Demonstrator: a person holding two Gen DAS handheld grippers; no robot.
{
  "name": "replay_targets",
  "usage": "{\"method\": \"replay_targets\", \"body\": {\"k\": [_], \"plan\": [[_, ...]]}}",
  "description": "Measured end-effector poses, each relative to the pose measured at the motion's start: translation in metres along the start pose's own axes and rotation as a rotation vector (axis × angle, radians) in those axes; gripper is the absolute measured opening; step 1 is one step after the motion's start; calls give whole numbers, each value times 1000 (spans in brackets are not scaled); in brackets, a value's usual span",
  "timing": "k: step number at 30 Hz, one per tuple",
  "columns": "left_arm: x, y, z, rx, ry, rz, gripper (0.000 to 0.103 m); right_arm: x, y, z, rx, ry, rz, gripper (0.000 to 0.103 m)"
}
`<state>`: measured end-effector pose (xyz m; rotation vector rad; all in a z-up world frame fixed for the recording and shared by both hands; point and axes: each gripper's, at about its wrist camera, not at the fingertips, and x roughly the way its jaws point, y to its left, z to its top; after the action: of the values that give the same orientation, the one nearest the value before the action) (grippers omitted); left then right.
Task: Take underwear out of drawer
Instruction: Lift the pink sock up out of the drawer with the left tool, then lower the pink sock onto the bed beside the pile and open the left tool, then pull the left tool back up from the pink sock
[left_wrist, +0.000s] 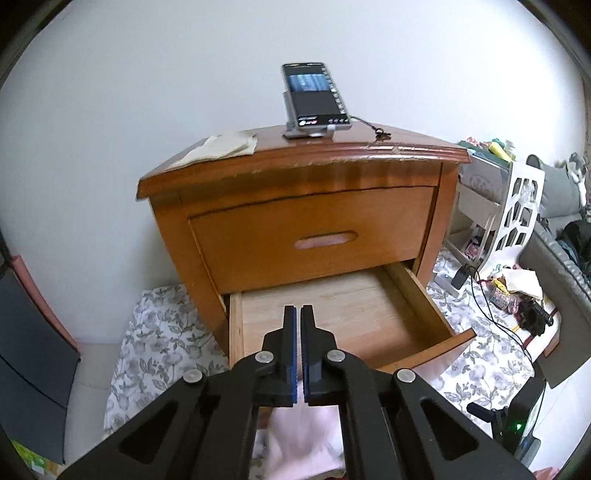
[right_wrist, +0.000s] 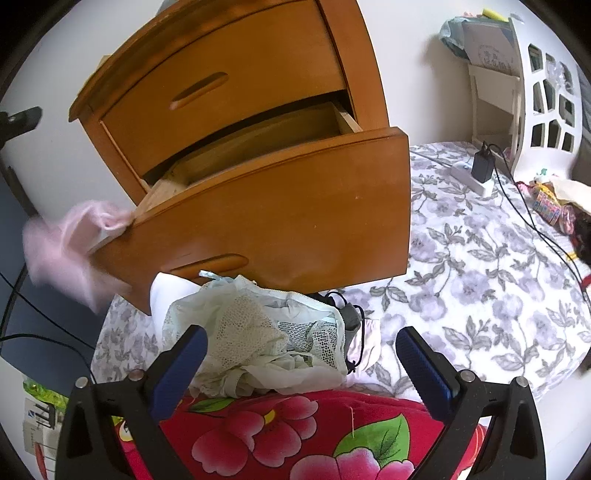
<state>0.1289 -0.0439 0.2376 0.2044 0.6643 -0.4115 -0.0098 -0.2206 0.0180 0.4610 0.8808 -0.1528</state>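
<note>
We see the floral bedsheet (right_wrist: 480, 266) bearing the wooden nightstand (left_wrist: 295, 221), a heap of pale underwear (right_wrist: 258, 339) and a black charger (right_wrist: 483, 166).

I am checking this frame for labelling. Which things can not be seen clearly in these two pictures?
- Pink garment: motion-blurred in right wrist view; mostly hidden behind left gripper in its own view.
- Lower drawer: front corner covered by the gripper.
- Phone screen: too small.
- Pale laundry pile: items indistinct.

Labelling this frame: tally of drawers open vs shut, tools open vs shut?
Open drawers: 1, the lower drawer
Shut drawers: 1, the upper drawer
Open tools: 1, the right tool
Shut tools: 1, the left tool, clamped on pink fabric
Total: 4
</note>
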Motion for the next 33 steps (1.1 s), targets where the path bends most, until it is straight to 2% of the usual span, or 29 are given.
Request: {"method": "replay_targets", "body": {"k": [2,5,8,12,15,17,19,20,21,25,27,33], "plan": [[7,4,-13,-22,35,-15,1,0,2,0,-7,-1,-11,103],[31,15,-49,-61,105,-8,1,0,2,0,-13,1,-20,103],[55,32,-84,-138,197,-54,1,1,2,0,-17,2,-28,103],[73,49,-119,-198,243,-62,1,3,4,0,-31,11,-44,103],[88,61,-145,-244,309,-69,1,4,6,0,-37,16,-51,103],[90,64,-153,-255,316,-71,4,4,7,0,-42,20,-59,103],[89,65,-161,-259,305,-72,21,5,9,0,-49,22,-69,103],[89,63,-164,-259,303,-70,45,6,10,0,-52,24,-73,103],[88,62,-167,-259,296,-65,65,6,11,-1,-56,25,-77,103],[84,44,-175,-234,274,-70,75,7,15,-1,-77,27,-93,103],[82,34,-177,-227,251,-80,86,7,16,-1,-87,30,-94,103],[73,17,-182,-209,174,-44,96,6,19,-3,-113,31,-97,103]]}}
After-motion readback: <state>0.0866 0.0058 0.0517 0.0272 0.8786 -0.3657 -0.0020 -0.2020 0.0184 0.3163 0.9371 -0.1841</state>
